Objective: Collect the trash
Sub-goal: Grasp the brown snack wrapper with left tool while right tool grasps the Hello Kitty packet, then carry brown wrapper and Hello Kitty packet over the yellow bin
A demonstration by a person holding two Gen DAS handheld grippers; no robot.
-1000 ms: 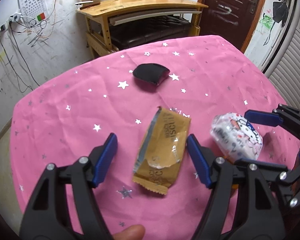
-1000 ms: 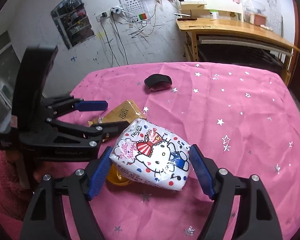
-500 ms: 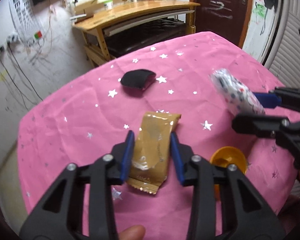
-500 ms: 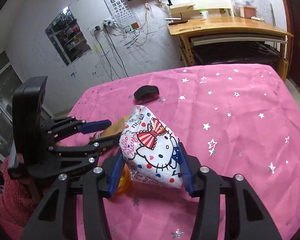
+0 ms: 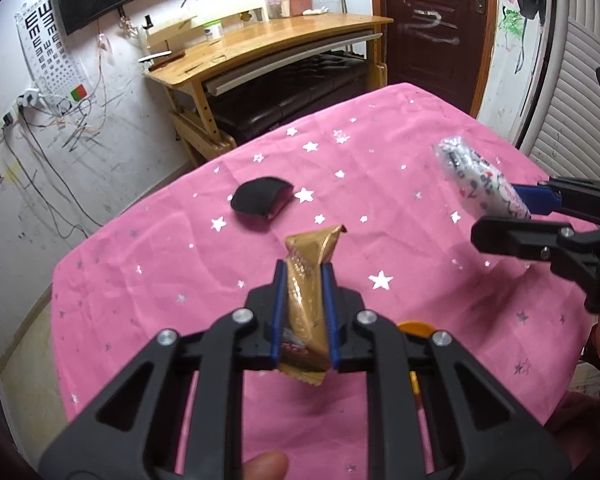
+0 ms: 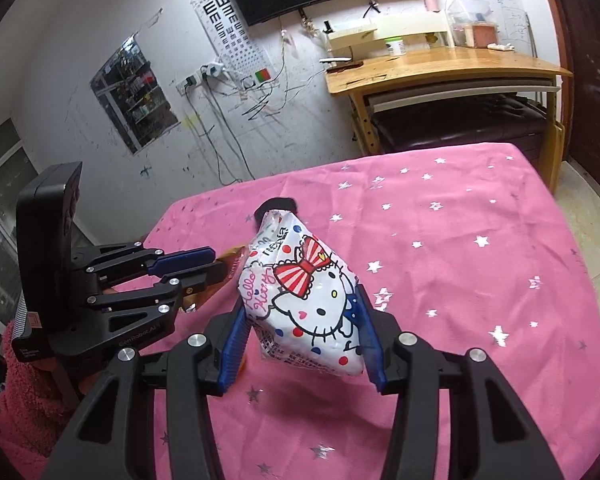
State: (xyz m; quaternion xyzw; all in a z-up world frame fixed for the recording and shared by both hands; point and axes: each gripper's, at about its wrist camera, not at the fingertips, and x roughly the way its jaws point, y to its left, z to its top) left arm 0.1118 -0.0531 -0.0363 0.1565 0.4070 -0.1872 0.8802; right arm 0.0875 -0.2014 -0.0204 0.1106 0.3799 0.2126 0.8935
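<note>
In the left wrist view, the left gripper [image 5: 304,312], fingers having just closed, is pinching the gold biscuit wrapper [image 5: 306,300] above the pink desk [image 5: 160,264]. In the right wrist view, the right gripper [image 6: 304,340] is squeezing the cartoon-cat packet [image 6: 304,296] clear of the desk.

Gold wrapper [image 5: 306,280]: glossy, crinkled foil-like film. Printed packet [image 6: 306,292]: shiny plastic film, reflective. Tablecloth [image 5: 160,264]: pink cloth, matt, lightly creased, metallic silver stars. Black pouch [image 5: 260,199]: matt fabric. Desk [image 5: 268,40]: varnished wood, smooth.
</note>
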